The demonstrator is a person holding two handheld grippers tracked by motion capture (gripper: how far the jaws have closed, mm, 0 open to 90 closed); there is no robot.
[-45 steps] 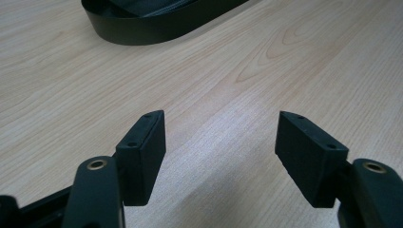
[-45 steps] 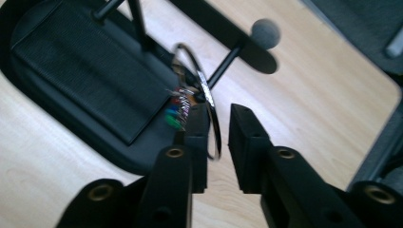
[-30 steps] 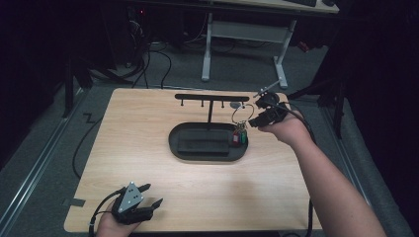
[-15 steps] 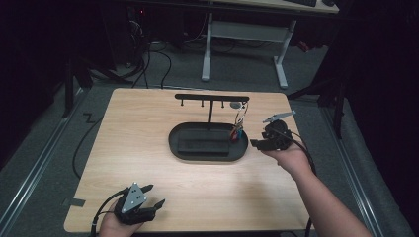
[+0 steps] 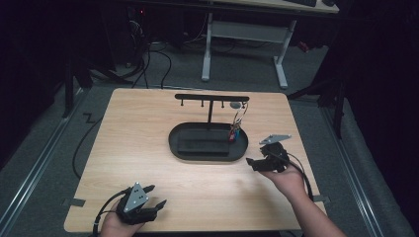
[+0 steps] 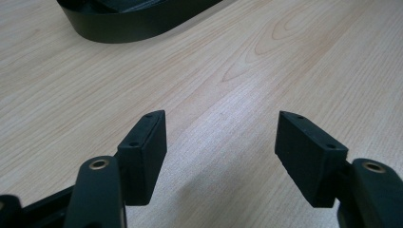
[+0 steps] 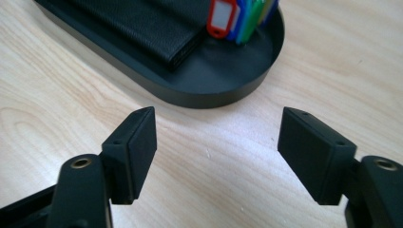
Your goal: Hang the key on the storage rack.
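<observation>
A black oval tray (image 5: 180, 149) sits mid-table with a T-shaped hook rack (image 5: 211, 97) rising from it. A bunch of keys with coloured tags (image 5: 234, 131) hangs from the rack's right end, its tags (image 7: 236, 15) resting in the tray (image 7: 223, 90). A flat black wallet-like block (image 7: 142, 23) lies in the tray. My right gripper (image 5: 254, 163) hovers just right of the tray, open, nothing between its jaws (image 7: 217, 152). My left gripper (image 5: 154, 197) rests at the front left edge, open and empty (image 6: 221, 152), with the tray's rim (image 6: 138, 29) far ahead.
The wooden table (image 5: 148, 118) has bare surface around the tray. A cable (image 5: 81, 148) hangs off the left edge. A white desk frame (image 5: 244, 34) and tangled cables stand on the floor behind the table.
My right gripper has let go near the rack's right hook and drawn back toward the front right, below the tray. The keys now hang on the rack. The left gripper barely moved.
</observation>
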